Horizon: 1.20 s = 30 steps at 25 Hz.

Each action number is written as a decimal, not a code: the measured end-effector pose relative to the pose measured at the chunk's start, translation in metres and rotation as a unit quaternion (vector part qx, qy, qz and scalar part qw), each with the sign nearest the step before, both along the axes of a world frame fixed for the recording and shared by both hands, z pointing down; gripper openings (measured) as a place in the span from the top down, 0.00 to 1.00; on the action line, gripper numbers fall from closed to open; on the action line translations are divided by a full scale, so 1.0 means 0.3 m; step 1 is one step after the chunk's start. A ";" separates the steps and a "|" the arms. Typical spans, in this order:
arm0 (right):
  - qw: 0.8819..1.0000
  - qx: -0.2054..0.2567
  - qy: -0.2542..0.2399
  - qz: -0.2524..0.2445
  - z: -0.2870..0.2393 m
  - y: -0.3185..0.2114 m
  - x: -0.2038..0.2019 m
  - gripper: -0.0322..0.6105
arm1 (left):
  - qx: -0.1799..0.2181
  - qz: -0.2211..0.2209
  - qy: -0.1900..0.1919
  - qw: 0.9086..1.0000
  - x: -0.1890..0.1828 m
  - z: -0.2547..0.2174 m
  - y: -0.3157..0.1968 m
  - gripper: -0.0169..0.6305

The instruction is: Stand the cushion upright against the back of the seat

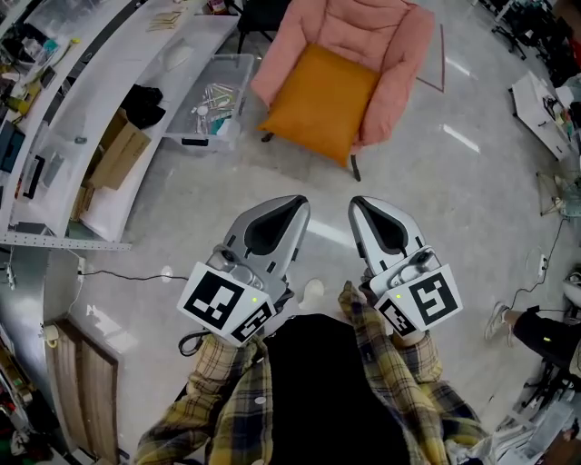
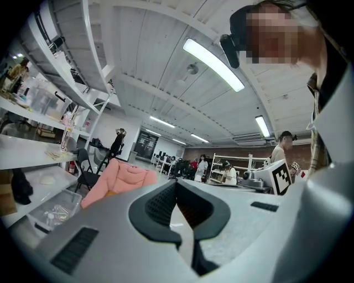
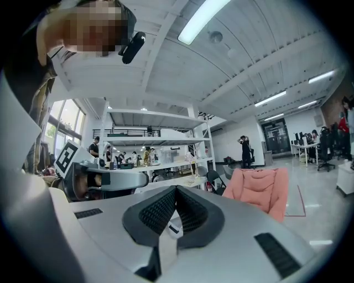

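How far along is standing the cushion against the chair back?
Nothing looks done: the orange cushion lies flat on the seat of the pink chair. Nothing is in hand: the left gripper and right gripper are shut, empty, short of the chair. Gripping and standing it remain.

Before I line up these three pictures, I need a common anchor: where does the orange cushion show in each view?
Head view: the orange cushion is upper centre, lying on the seat of the pink armchair.
Left gripper view: only a thin orange sliver shows, lower left, below the chair's back.
Right gripper view: not in it; only the chair's back shows.
Shared landmark: the pink armchair, left of centre in the left gripper view, right of centre in the right gripper view.
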State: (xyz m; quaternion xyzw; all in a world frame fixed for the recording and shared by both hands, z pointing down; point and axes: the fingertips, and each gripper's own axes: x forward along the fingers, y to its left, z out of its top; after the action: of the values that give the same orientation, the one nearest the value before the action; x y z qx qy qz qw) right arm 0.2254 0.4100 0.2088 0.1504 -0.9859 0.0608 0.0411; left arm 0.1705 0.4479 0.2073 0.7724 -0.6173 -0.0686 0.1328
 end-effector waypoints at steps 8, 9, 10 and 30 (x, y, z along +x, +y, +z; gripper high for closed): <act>0.999 0.005 0.006 0.032 -0.008 -0.104 -0.292 0.92 | 0.003 0.033 -0.004 0.999 -0.302 -0.010 -0.125 0.97; 0.999 0.005 0.006 0.038 -0.011 -0.117 -0.322 0.92 | 0.003 0.038 -0.005 0.999 -0.336 -0.010 -0.137 0.97; 0.999 0.005 0.006 0.045 -0.012 -0.131 -0.348 0.92 | 0.003 0.043 -0.005 0.999 -0.366 -0.009 -0.150 0.97; 0.983 -0.062 0.043 0.168 0.145 -0.269 -0.527 0.92 | -0.048 0.134 0.028 0.989 -0.634 0.145 -0.323 0.97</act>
State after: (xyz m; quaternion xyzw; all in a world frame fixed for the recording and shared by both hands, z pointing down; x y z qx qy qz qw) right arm 0.0674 0.3295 0.2522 0.3139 -0.9381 0.1215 0.0822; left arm -0.0198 0.3511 0.2507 0.8385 -0.5070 -0.0425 0.1952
